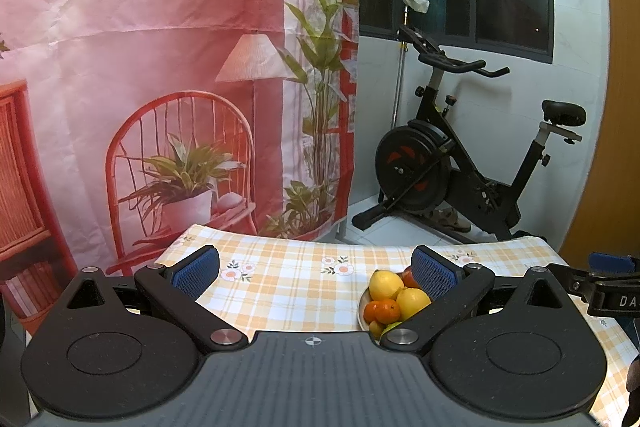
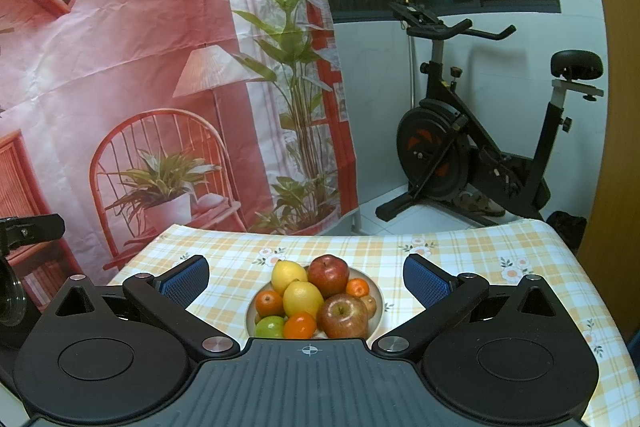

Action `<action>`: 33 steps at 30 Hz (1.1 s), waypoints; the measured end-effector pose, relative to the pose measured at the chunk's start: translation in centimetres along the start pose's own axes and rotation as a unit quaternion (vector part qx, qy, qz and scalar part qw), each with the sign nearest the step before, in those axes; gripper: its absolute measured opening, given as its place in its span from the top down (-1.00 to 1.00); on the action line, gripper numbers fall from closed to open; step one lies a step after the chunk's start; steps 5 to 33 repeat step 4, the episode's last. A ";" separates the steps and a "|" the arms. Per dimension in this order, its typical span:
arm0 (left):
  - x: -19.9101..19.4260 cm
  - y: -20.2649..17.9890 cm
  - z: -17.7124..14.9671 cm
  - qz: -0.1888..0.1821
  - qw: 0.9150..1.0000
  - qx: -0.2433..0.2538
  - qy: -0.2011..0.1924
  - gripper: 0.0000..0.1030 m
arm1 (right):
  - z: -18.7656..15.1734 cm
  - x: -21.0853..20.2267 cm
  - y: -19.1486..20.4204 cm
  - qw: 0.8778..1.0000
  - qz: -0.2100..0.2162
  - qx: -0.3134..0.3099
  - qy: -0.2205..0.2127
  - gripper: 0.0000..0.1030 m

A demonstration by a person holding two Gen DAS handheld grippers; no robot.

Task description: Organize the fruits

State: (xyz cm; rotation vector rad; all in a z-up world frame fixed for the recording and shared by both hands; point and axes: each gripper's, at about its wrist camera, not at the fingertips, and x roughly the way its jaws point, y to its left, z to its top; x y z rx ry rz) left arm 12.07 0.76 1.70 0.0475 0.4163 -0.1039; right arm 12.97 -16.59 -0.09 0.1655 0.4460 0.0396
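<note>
A pale plate (image 2: 379, 291) piled with fruit sits on the checked tablecloth (image 2: 360, 251). It holds two lemons (image 2: 303, 299), two red apples (image 2: 329, 274), several small oranges (image 2: 299, 325), a green fruit (image 2: 269, 326) and a brownish one at the right rim. My right gripper (image 2: 306, 277) hovers open just above and in front of the pile, the fruit between its blue pads (image 2: 424, 281). My left gripper (image 1: 316, 273) is open over bare cloth; the plate (image 1: 362, 311) with its lemons (image 1: 385, 283) lies by its right finger, partly hidden.
A pink printed backdrop (image 1: 140, 67) hangs behind the table's far edge. A black exercise bike (image 2: 480, 147) stands on the floor at the back right. A wooden panel (image 2: 616, 107) borders the right side. The right gripper's finger (image 1: 608, 267) shows at the left view's right edge.
</note>
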 end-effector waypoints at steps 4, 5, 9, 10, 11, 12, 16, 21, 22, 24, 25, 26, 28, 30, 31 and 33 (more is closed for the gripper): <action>0.2 0.0 0.0 0.001 1.000 -0.001 0.001 -1.00 | -0.1 0.0 -0.1 1.000 -0.001 0.001 0.000 -0.99; 0.2 0.0 0.0 0.001 1.000 -0.001 0.001 -1.00 | -0.1 0.0 -0.1 1.000 -0.001 0.001 0.000 -0.99; 0.2 0.0 0.0 0.001 1.000 -0.001 0.001 -1.00 | -0.1 0.0 -0.1 1.000 -0.001 0.001 0.000 -0.99; 0.2 0.0 0.0 0.001 1.000 -0.001 0.001 -1.00 | -0.1 0.0 -0.1 1.000 -0.001 0.001 0.000 -0.99; 0.2 0.0 0.0 0.001 1.000 -0.001 0.001 -1.00 | -0.1 0.0 -0.1 1.000 -0.001 0.001 0.000 -0.99; 0.2 0.0 0.0 0.001 1.000 -0.001 0.001 -1.00 | -0.1 0.0 -0.1 1.000 -0.001 0.001 0.000 -0.99; 0.2 0.0 0.0 0.001 1.000 -0.001 0.001 -1.00 | -0.1 0.0 -0.1 1.000 -0.001 0.001 0.000 -0.99; 0.2 0.0 0.0 0.001 1.000 -0.001 0.001 -1.00 | -0.1 0.0 -0.1 1.000 -0.001 0.001 0.000 -0.99; 0.2 0.0 0.0 0.001 1.000 -0.001 0.001 -1.00 | -0.1 0.0 -0.1 1.000 -0.001 0.001 0.000 -0.99; 0.2 0.0 0.0 0.001 1.000 -0.001 0.001 -1.00 | -0.1 0.0 -0.1 1.000 -0.001 0.001 0.000 -0.99; 0.2 0.0 0.0 0.001 1.000 -0.001 0.001 -1.00 | -0.1 0.0 -0.1 1.000 -0.001 0.001 0.000 -0.99; 0.2 0.0 0.0 0.001 1.000 -0.001 0.001 -1.00 | -0.1 0.0 -0.1 1.000 -0.001 0.001 0.000 -0.99; 0.2 0.0 0.0 0.001 1.000 -0.001 0.001 -1.00 | -0.1 0.0 -0.1 1.000 -0.001 0.001 0.000 -0.99; 0.2 0.0 0.0 0.001 1.000 -0.001 0.001 -1.00 | -0.1 0.0 -0.1 1.000 -0.001 0.001 0.000 -0.99; 0.2 0.0 0.0 0.001 1.000 -0.001 0.001 -1.00 | -0.1 0.0 -0.1 1.000 -0.001 0.001 0.000 -0.99; 0.2 0.0 0.0 0.001 1.000 -0.001 0.001 -1.00 | -0.1 0.0 -0.1 1.000 -0.001 0.001 0.000 -0.99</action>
